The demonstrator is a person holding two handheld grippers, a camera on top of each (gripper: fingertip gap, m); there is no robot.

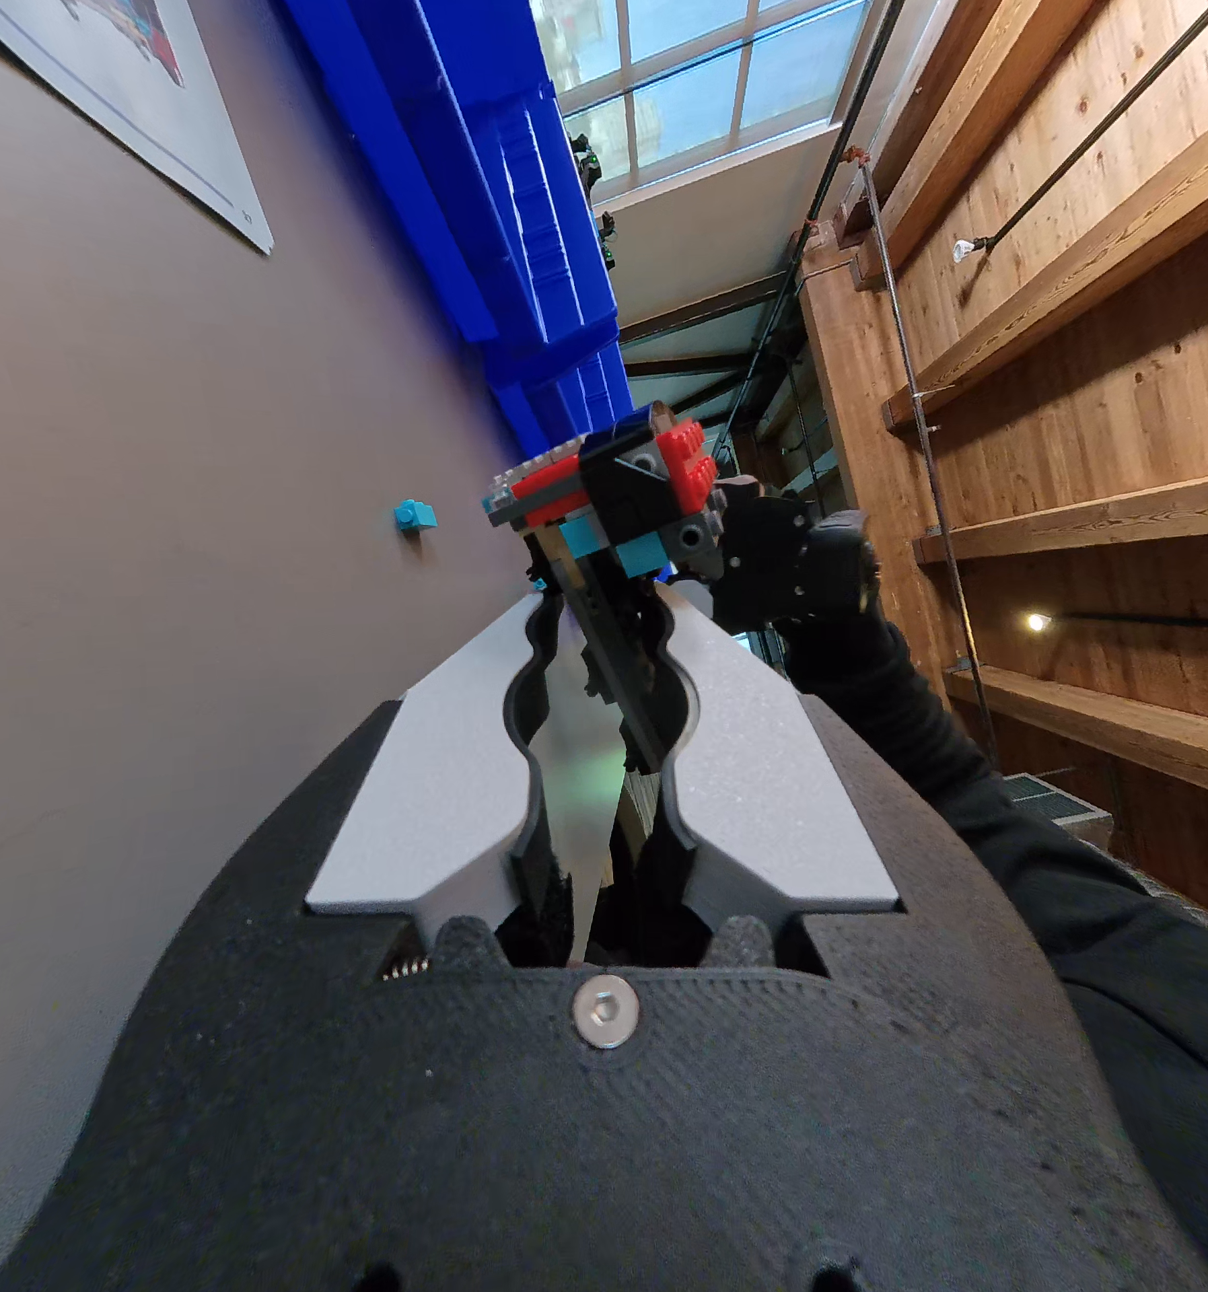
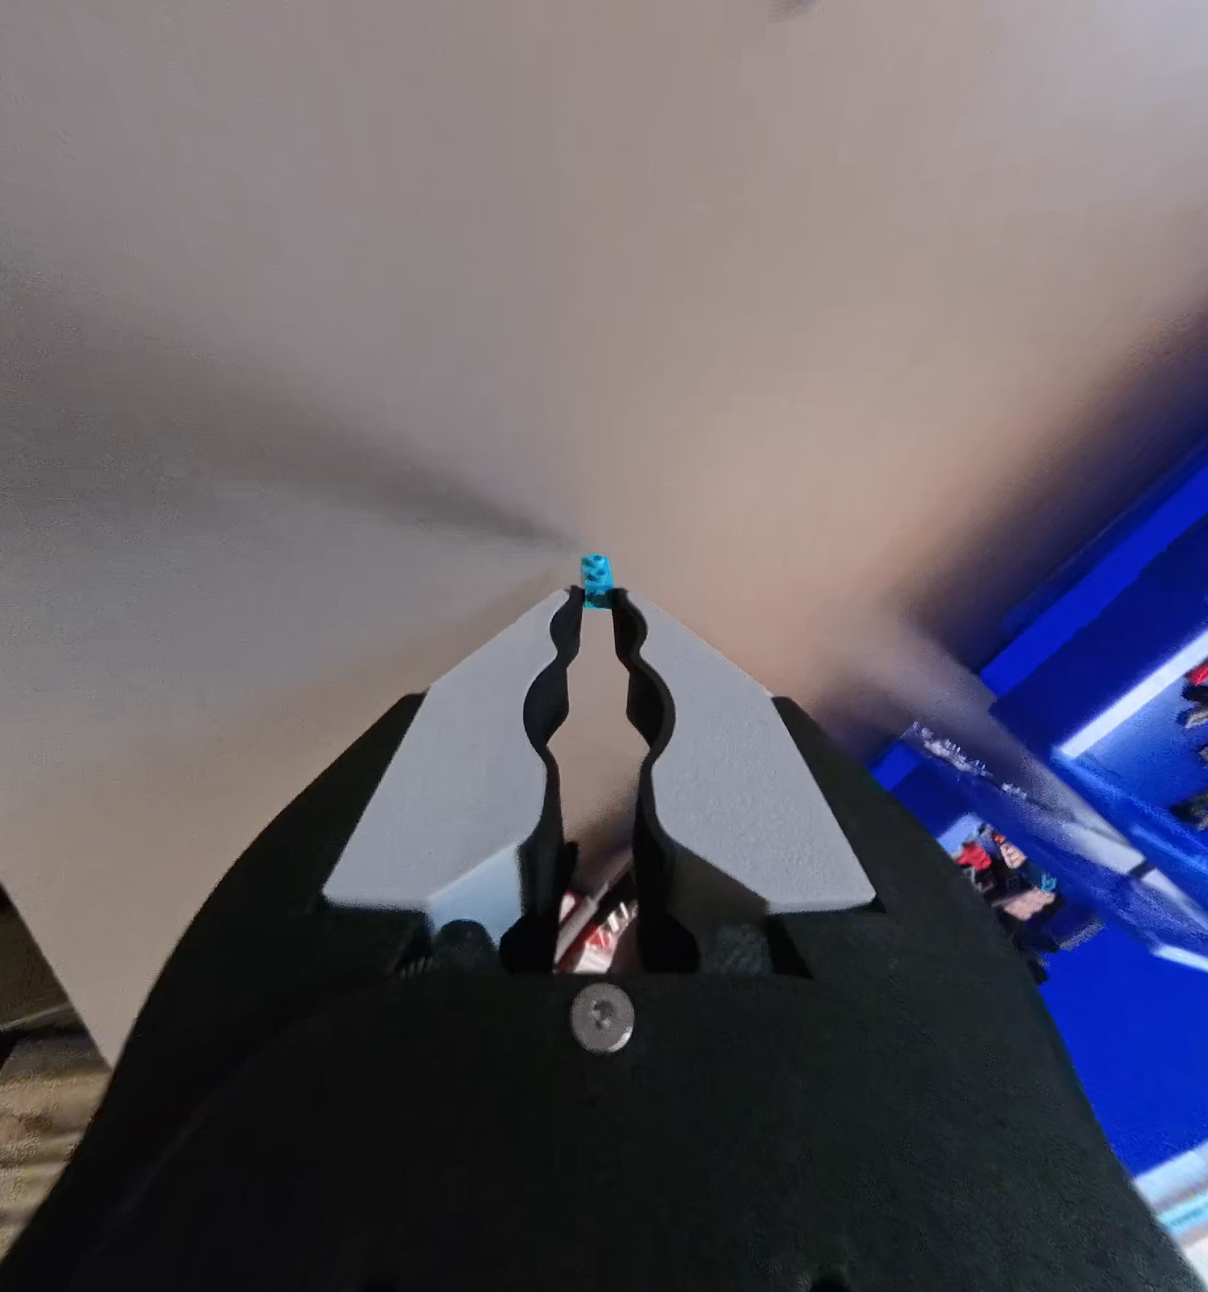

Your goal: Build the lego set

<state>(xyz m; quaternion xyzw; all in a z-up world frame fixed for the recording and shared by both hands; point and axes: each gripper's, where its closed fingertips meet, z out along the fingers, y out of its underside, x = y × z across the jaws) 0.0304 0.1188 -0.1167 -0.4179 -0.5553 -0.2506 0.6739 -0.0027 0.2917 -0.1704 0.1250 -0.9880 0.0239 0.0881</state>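
My left gripper (image 1: 604,601) is shut on a part-built lego model (image 1: 608,489) of red, black, teal and grey bricks. It holds the model by its long dark lower part, raised off the beige table (image 1: 167,559). A loose small teal brick (image 1: 415,519) lies on the table beside the model. My right gripper (image 2: 595,594) is shut on a small teal brick (image 2: 596,580) pinched at its fingertips, close over the table (image 2: 587,280). The right gripper also shows in the left wrist view (image 1: 762,559), just behind the model, held by a black-gloved hand; its tips are hidden there.
Blue bins (image 1: 517,210) line the far side of the table; in the right wrist view they (image 2: 1146,804) hold several loose lego parts. A printed sheet (image 1: 132,105) lies on the table. Wooden beams (image 1: 1076,349) are behind. My right fingertips sit around 20 cm from my left ones.
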